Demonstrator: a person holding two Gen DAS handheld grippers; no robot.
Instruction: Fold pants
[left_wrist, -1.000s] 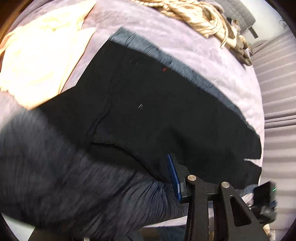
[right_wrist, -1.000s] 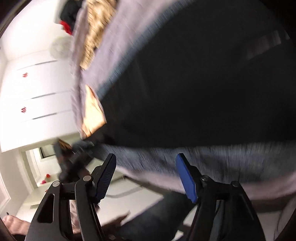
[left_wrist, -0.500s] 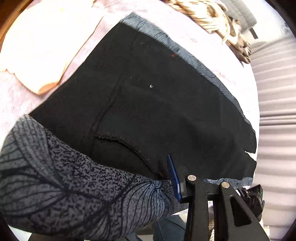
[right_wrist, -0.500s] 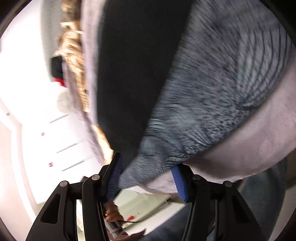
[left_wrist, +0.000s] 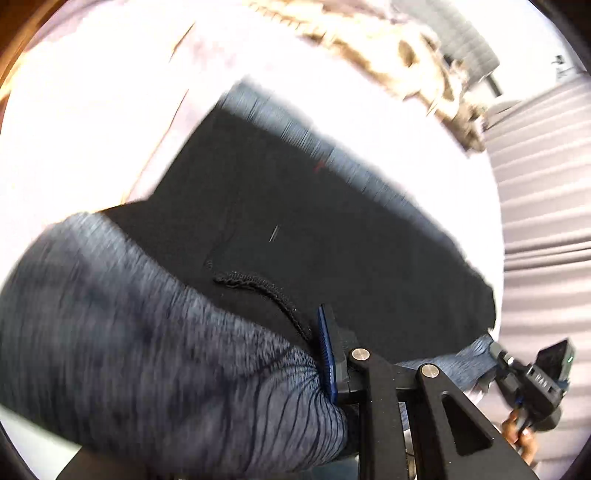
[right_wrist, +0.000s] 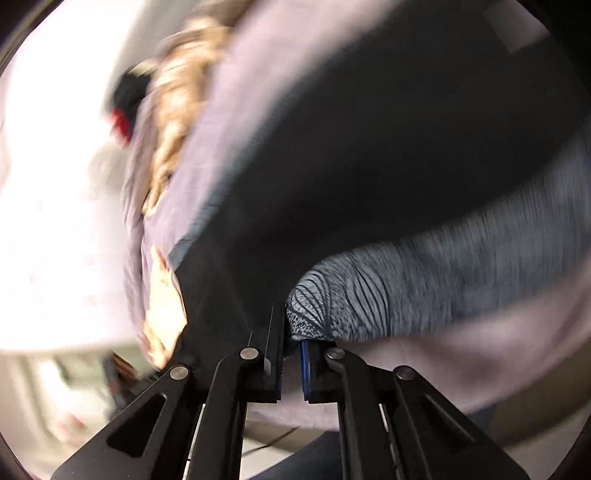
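From my left tool (left_wrist: 325, 354) the pants (left_wrist: 332, 236) spread ahead across the bed (left_wrist: 424, 155); their hem bunches to its left. A rope-like bundle (left_wrist: 417, 62) lies beyond. My right tool (right_wrist: 291, 363) pinches the hem's other corner.

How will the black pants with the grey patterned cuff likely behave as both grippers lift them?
Probably floppy: the pants bunch into pleats at the left gripper. Likely light, since the right gripper carries its corner on a thin pinch. Probably not slippery; the knit looks textured.
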